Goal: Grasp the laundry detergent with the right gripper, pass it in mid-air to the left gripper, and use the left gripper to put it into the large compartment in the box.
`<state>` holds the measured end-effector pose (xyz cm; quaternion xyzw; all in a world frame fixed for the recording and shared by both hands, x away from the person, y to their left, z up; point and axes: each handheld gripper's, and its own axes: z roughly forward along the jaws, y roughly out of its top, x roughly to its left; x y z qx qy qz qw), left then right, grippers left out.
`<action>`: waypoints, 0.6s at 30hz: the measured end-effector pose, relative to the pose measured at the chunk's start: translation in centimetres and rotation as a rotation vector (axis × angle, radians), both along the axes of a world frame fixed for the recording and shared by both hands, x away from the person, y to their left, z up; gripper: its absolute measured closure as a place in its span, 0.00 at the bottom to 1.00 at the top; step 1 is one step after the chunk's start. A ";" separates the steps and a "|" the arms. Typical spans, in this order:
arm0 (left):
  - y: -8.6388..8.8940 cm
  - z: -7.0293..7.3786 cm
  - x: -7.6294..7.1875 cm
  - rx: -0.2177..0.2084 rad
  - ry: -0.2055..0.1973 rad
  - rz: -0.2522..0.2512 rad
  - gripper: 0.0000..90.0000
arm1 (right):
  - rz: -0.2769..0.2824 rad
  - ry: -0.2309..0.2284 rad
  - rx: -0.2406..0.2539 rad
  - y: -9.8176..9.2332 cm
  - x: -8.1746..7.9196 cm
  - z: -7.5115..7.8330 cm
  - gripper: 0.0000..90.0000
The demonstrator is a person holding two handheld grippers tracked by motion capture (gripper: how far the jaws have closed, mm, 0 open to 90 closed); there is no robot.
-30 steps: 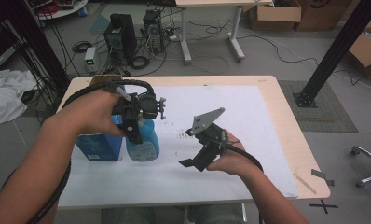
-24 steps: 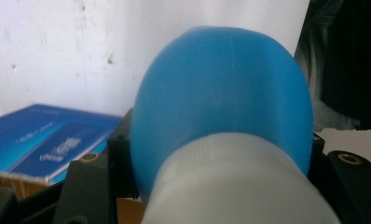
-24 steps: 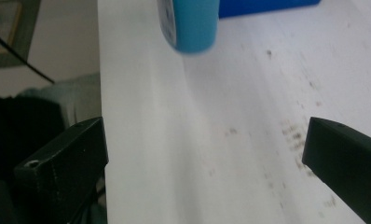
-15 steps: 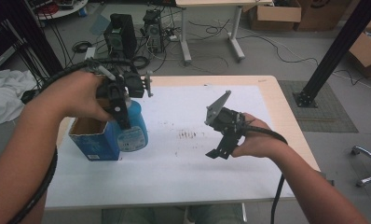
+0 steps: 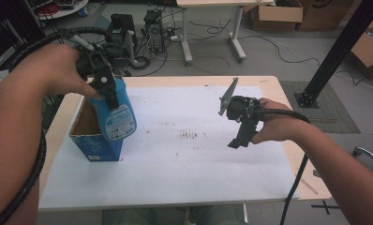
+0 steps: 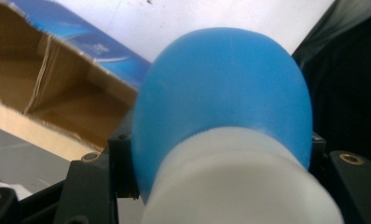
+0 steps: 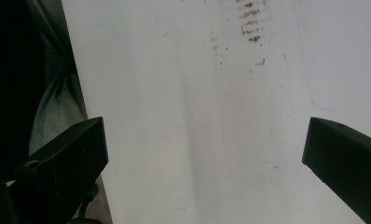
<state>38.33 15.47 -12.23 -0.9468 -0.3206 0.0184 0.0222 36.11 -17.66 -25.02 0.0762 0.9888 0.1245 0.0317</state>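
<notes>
A blue bottle (image 5: 115, 115) with a white label hangs tilted from my left gripper (image 5: 109, 93), which is shut on its top. In the left gripper view the bottle (image 6: 225, 88) bulges out between the two black jaws, with a white neck nearest the camera. Beneath and to the left stands an open blue cardboard box (image 5: 88, 145) with a brown inside (image 6: 44, 88). The bottle's base is level with the box's right rim. My right gripper (image 5: 239, 139) hovers over the white sheet right of centre, open and holding nothing (image 7: 204, 140).
A white sheet (image 5: 184, 173) with small brown stains (image 5: 189, 135) covers the wooden table (image 5: 294, 154). Behind the table are desk legs, cables and computer gear on the floor. A black post (image 5: 337, 51) stands at the back right.
My left gripper has lifted the bottle off the table and carried it left and back, over the box's right side. My right gripper has drifted right, still open.
</notes>
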 end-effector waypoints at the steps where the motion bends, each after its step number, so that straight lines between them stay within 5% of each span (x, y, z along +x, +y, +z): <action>1: 0.4 0.2 0.2 -0.011 0.003 0.027 0.42 | 0.001 -0.004 -0.013 -0.1 0.1 0.0 0.00; 6: 1.9 1.2 0.9 -0.025 -0.010 0.216 0.42 | 0.009 -0.001 -0.029 -0.4 0.4 0.1 0.00; 11: 3.1 1.6 1.7 0.029 0.001 0.344 0.42 | 0.010 0.005 -0.064 -0.5 0.6 -0.2 0.00; 18: 5.2 2.6 2.2 0.008 -0.005 0.559 0.42 | 0.018 0.015 -0.097 -0.4 0.8 -0.5 0.00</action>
